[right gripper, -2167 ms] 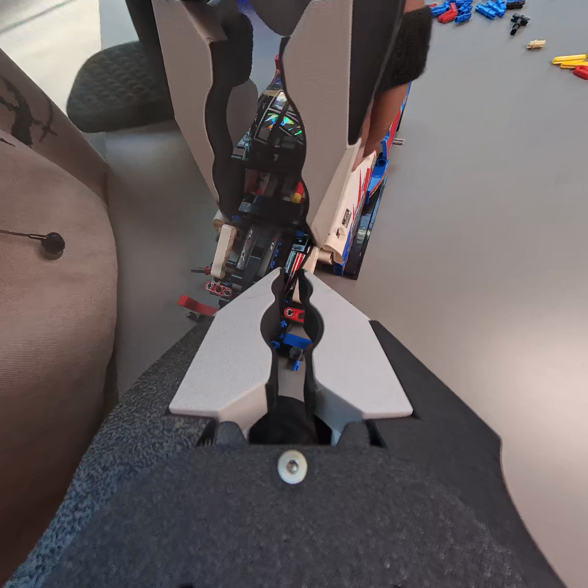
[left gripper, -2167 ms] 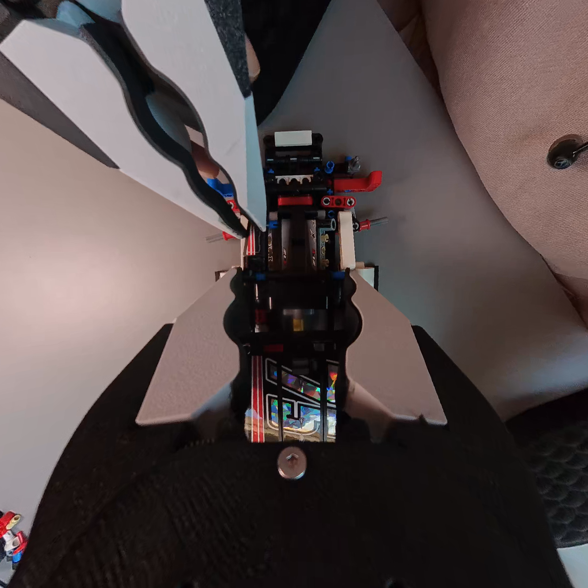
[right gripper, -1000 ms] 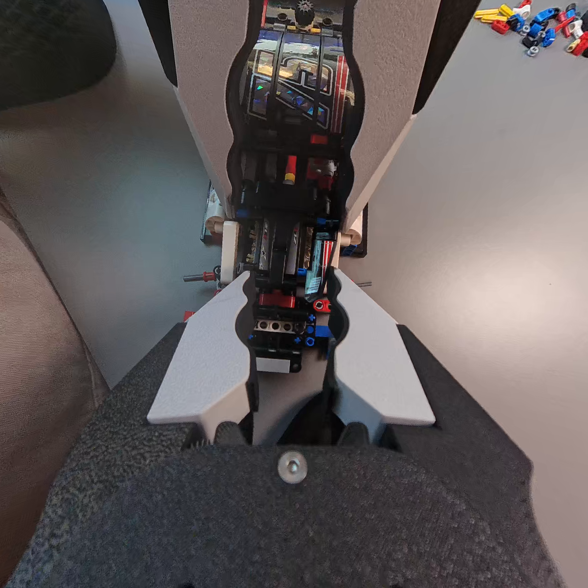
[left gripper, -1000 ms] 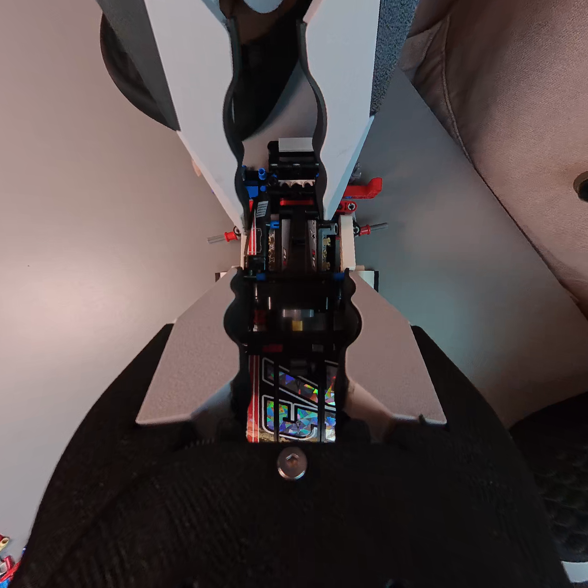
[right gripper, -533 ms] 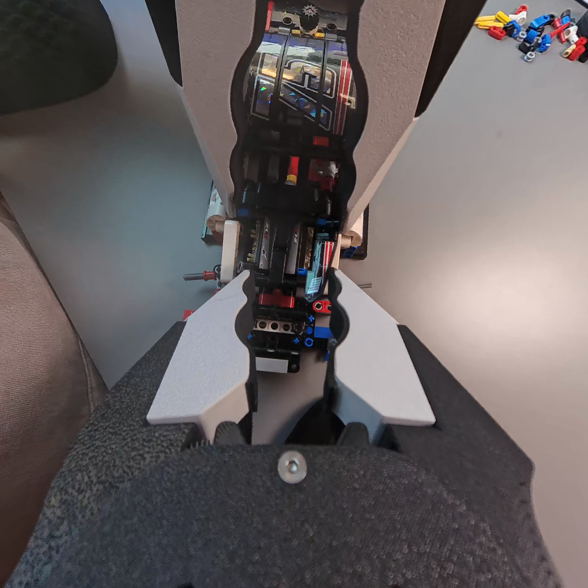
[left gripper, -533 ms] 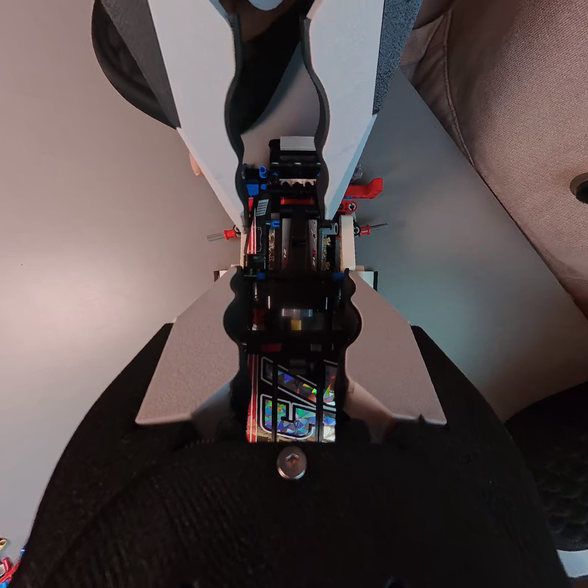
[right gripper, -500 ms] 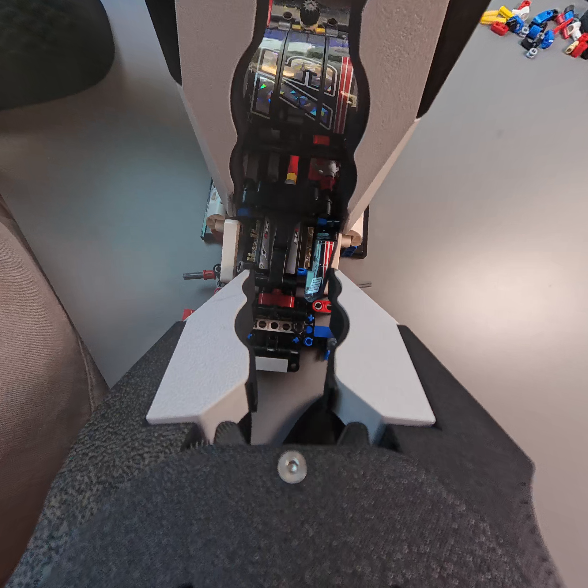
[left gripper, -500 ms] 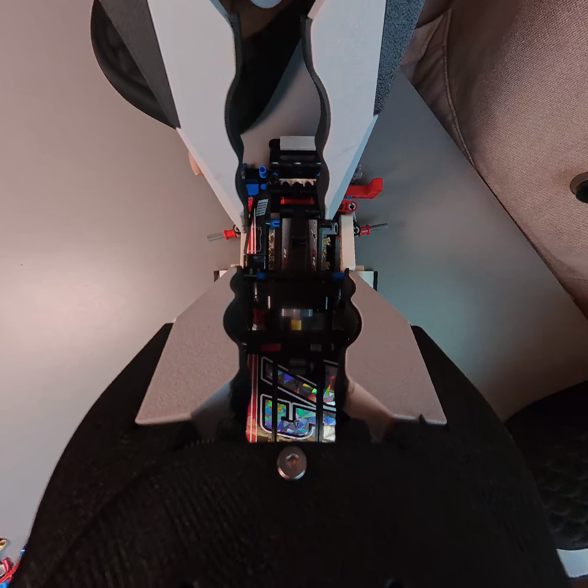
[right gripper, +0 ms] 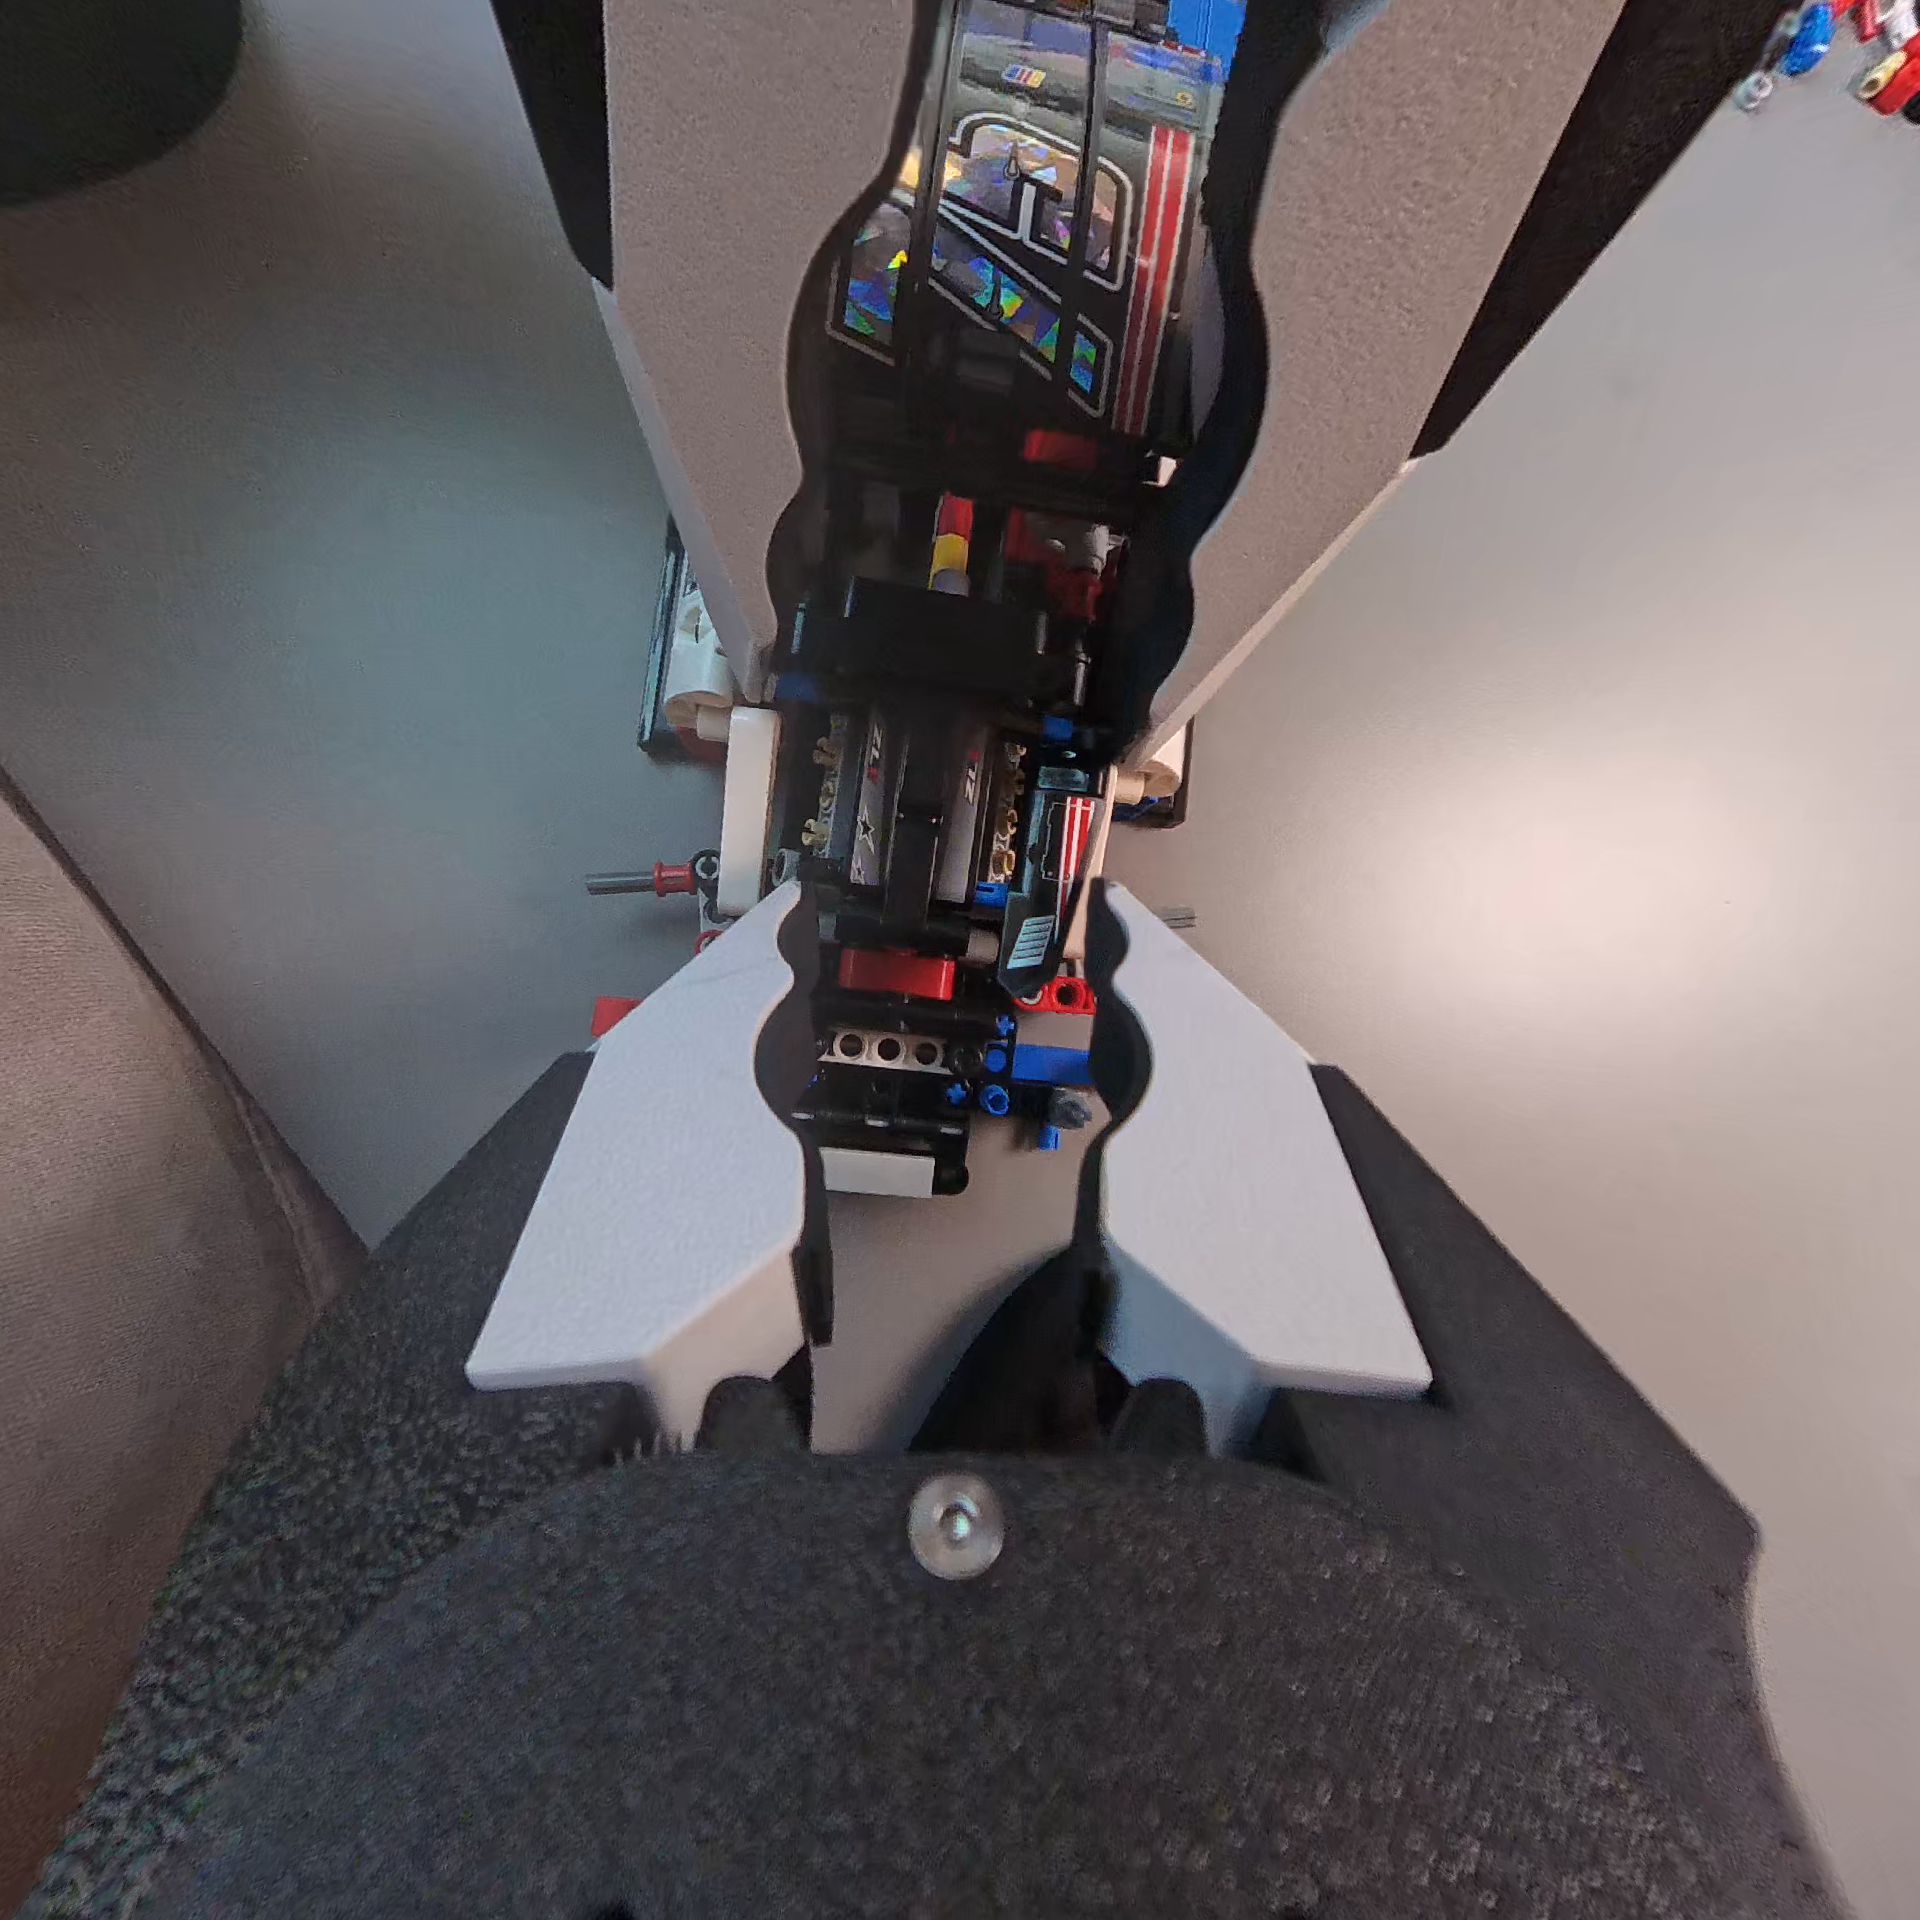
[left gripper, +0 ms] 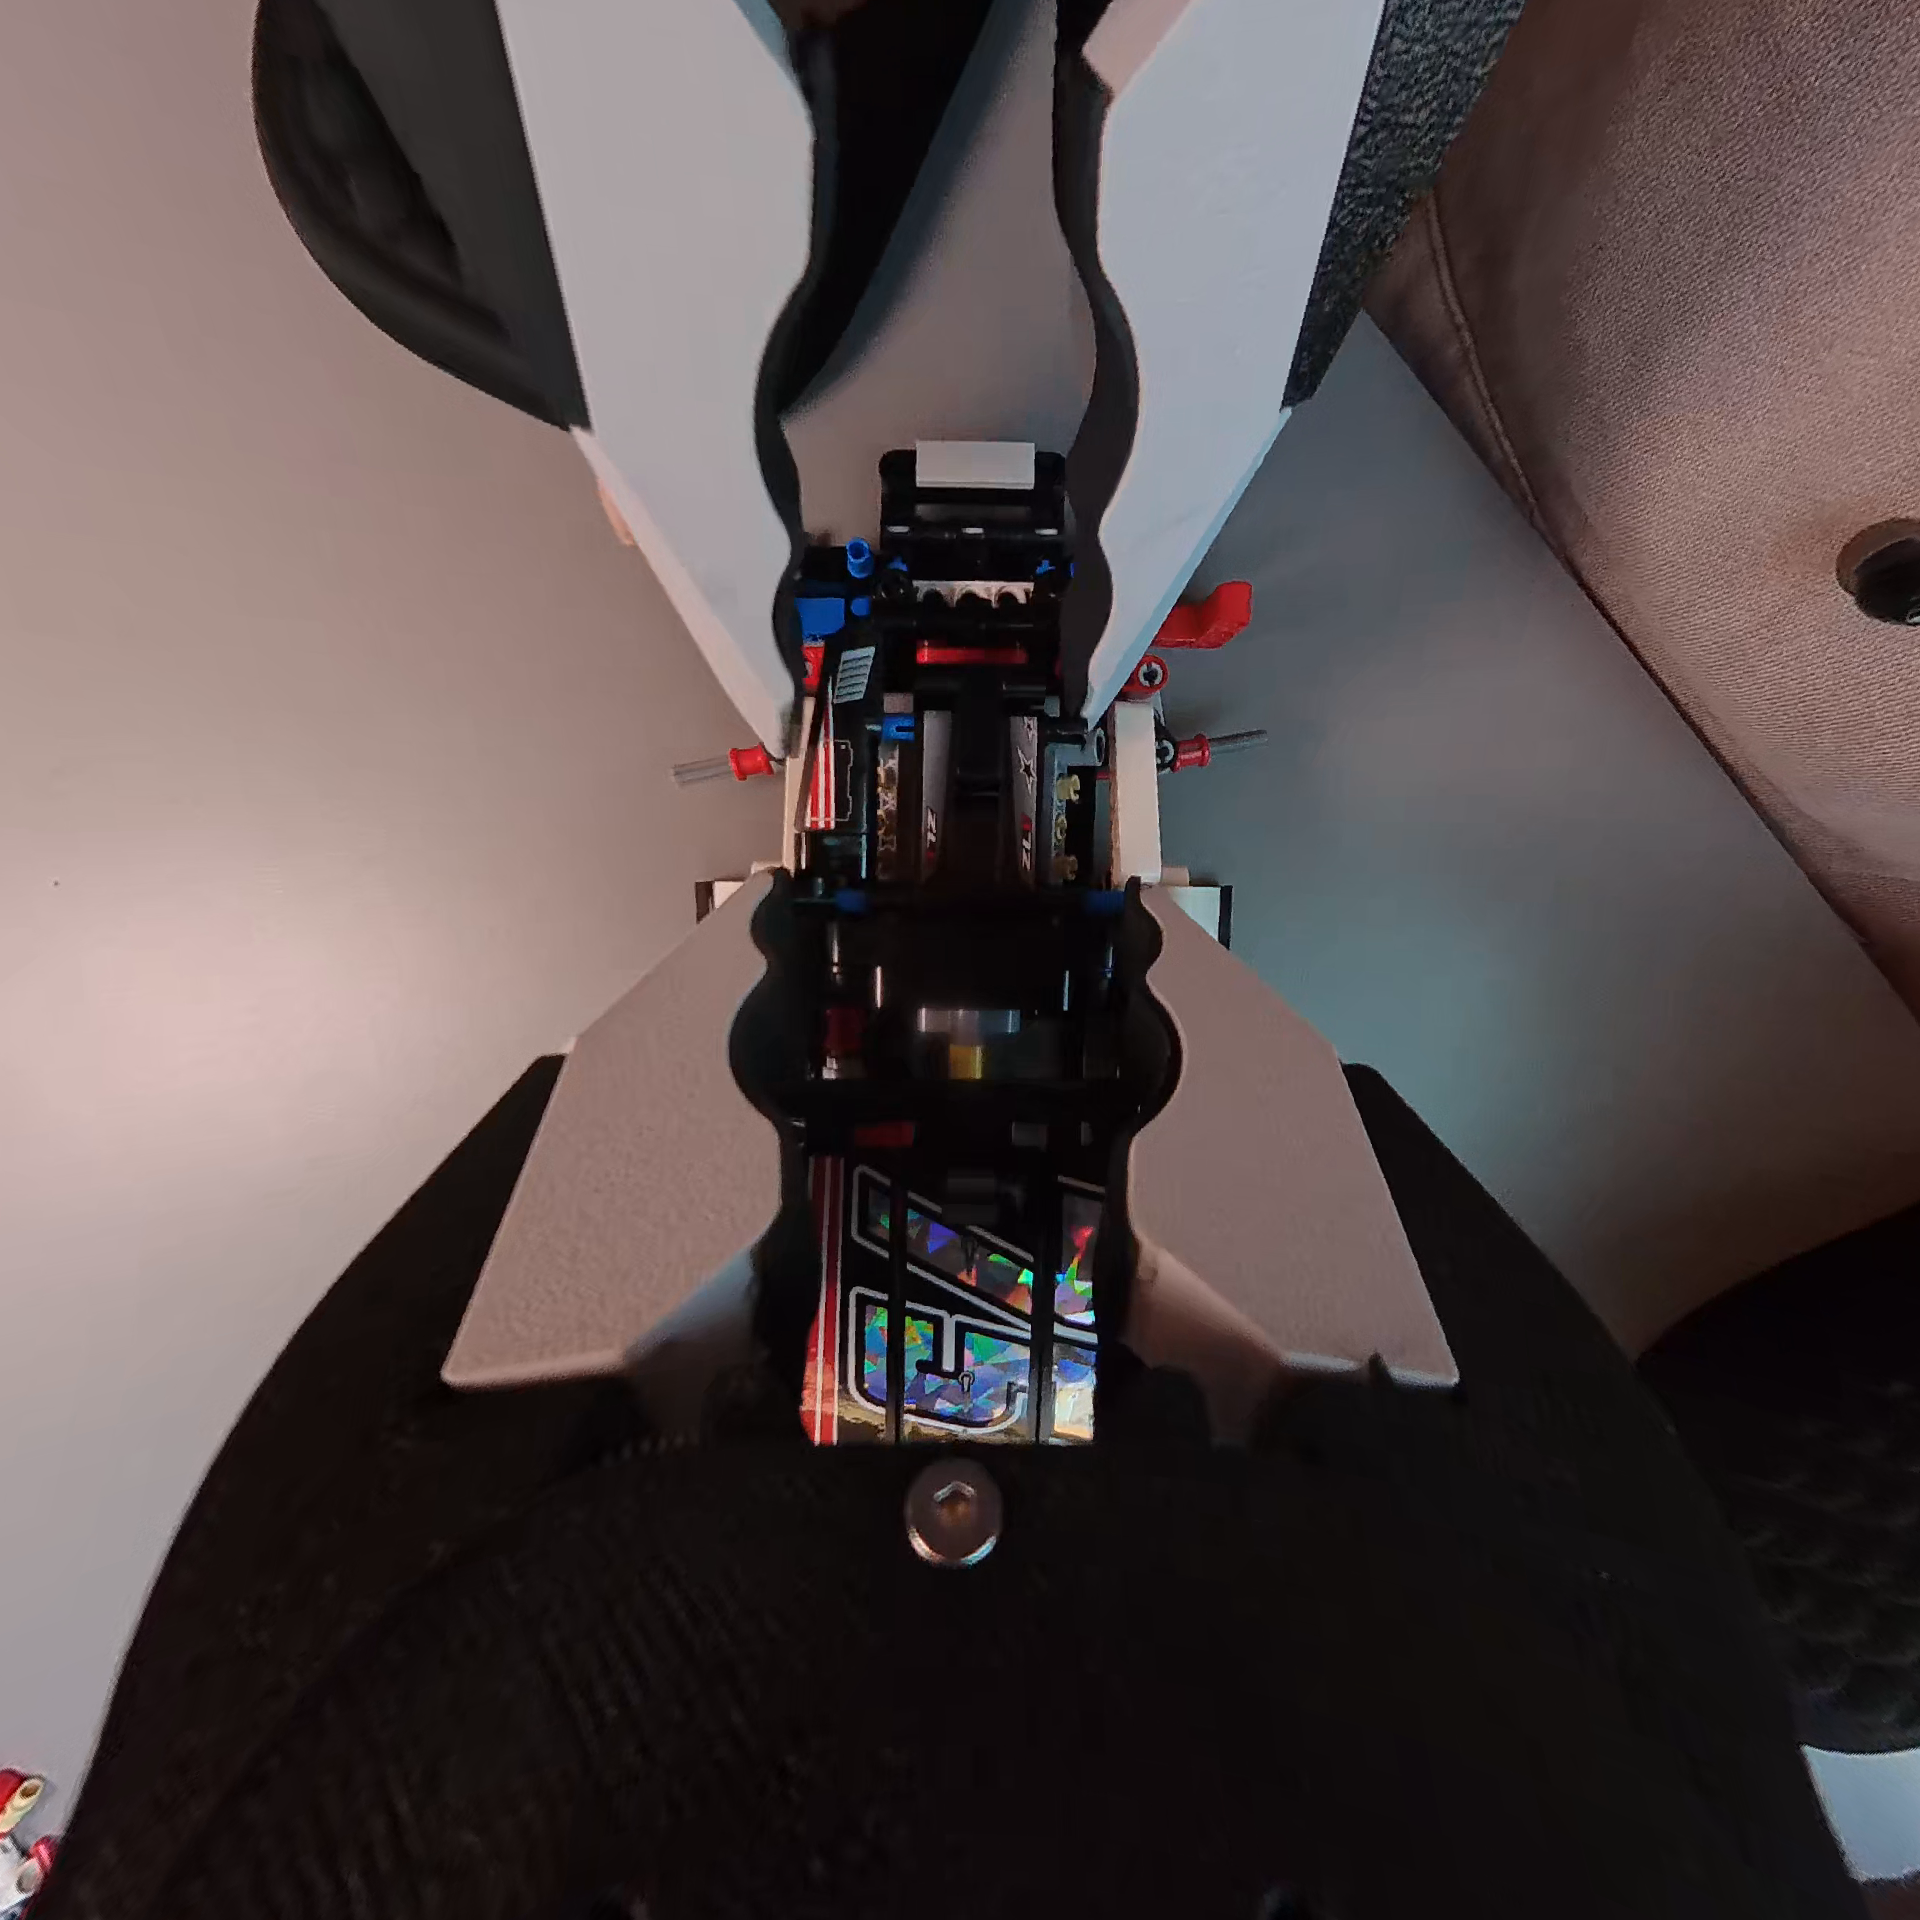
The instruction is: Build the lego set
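Observation:
A black Lego car (left gripper: 961,800) with a holographic roof sticker and red stripes lies lengthwise on the grey table (left gripper: 312,987). My left gripper (left gripper: 956,904) is shut on its body, one finger on each side. My right gripper (right gripper: 951,894) is open and faces the left one. Its fingers straddle the car's narrow end (right gripper: 894,1101), which carries a white tile, a red piece and blue pins. The left finger lies against the black frame, and the right finger stands just clear of the blue pins. The right gripper also shows in the left wrist view (left gripper: 940,717), and the left one in the right wrist view (right gripper: 961,696).
A beige cushion (left gripper: 1662,364) with a dark button (left gripper: 1881,566) borders the table on one side. A dark mesh object (left gripper: 1818,1507) lies near it. Several loose Lego pieces lie at the far table edge (right gripper: 1870,62) and in the left wrist view (left gripper: 21,1808). My two grippers' fingertips are within a few centimetres of each other.
My right gripper let go of a small red and blue piece at the car's side, opened, and swung in line with the car's end. In the last half second the grippers drew slightly closer.

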Tool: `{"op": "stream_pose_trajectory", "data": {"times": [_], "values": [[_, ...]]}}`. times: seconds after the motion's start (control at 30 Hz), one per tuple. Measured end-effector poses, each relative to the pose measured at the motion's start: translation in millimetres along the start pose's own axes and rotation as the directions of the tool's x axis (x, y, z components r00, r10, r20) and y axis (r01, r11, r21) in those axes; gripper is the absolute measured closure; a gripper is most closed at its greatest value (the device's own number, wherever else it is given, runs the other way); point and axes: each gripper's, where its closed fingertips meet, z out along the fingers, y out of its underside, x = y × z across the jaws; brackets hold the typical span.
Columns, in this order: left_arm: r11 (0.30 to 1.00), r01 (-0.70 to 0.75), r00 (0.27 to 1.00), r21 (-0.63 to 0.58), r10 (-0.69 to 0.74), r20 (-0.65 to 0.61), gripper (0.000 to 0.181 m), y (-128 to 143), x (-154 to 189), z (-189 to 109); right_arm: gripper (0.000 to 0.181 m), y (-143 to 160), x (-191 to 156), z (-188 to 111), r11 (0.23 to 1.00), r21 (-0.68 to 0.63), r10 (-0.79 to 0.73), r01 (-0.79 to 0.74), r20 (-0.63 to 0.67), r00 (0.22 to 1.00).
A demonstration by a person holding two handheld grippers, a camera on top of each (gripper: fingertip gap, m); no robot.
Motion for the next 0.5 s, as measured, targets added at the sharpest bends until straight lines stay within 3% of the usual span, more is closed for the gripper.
{"op": "stream_pose_trajectory", "data": {"times": [0.5], "values": [[0.999, 0.029, 0.999, 0.014, -0.029, 0.025, 0.12, -2.2, -3.3, 0.6, 0.127, -1.1, 0.6, 2.9, 0.998, 0.03, 0.058, -0.059, 0.038, 0.998]]}}
